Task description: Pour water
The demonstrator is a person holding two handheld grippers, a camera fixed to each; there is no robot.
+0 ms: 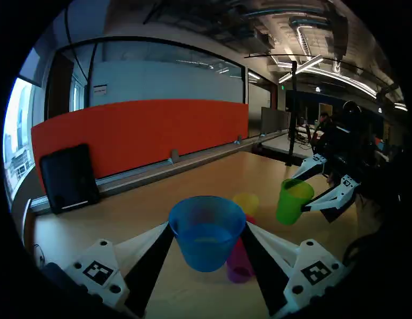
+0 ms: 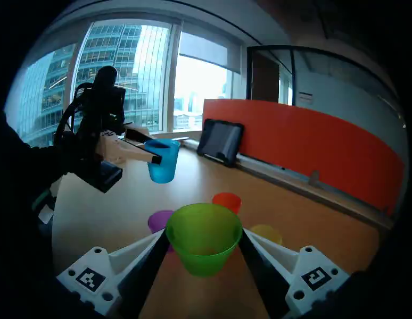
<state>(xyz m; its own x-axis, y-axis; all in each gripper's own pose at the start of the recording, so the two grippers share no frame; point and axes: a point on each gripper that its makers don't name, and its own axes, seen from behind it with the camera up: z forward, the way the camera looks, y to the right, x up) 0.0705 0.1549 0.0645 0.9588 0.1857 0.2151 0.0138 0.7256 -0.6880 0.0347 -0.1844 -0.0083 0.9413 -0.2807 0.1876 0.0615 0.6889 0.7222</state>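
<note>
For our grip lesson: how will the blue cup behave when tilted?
The blue cup looks translucent: probably light, squeezable plastic. Its downward taper should resist slipping through the left gripper. It seems to hold liquid, so tilting could spill.

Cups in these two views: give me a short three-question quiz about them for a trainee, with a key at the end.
1. True or false: the left gripper and right gripper each hold a cup.
2. Cups standing on the desk: A two, B three, C five?
3. Which colour cup is in each gripper?
Key: 1 true. 2 B. 3 left blue cup, right green cup.
</note>
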